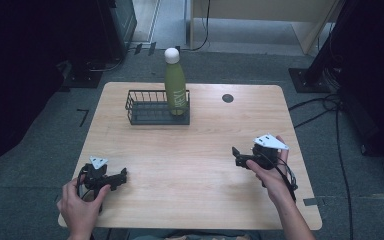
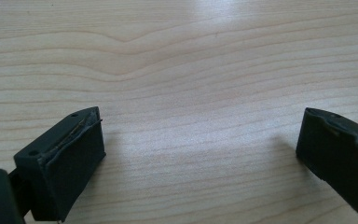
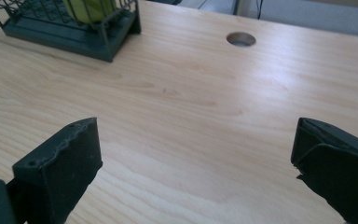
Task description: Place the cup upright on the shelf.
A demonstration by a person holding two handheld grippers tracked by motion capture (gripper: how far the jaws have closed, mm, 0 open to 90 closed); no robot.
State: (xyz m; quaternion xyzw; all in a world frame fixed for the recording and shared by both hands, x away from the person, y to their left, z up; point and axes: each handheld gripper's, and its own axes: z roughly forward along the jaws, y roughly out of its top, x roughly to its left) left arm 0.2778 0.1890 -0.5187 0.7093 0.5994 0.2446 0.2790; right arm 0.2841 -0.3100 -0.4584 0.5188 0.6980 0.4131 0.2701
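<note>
The left gripper [image 1: 121, 176] is held low over the tabletop [image 1: 195, 165] near its front left corner, and its jaws are spread wide with nothing between them. In the left gripper view [image 2: 200, 140], bare pale wood is seen between the two black pads [image 2: 74, 158]. It is gripped from behind by the left hand [image 1: 80, 207]. The right gripper [image 1: 236, 156] is held over the right side of the tabletop, not far from the right edge, by the right hand [image 1: 270, 172]. Its jaws are also spread wide and nothing is held. In the right gripper view [image 3: 196, 149], the wood is seen between the jaws, and a small round hole [image 3: 241, 39] in the tabletop is seen farther off. That hole lies near the back edge. A dark wire basket [image 1: 152, 107] is set near the back edge, a little left of the middle. A green bottle [image 1: 175, 85] with a white cap is stood upright in the right end of the basket. Both grippers are well apart from the basket. Black cables [image 1: 337, 130] are laid on the grey floor to the right of the table.
</note>
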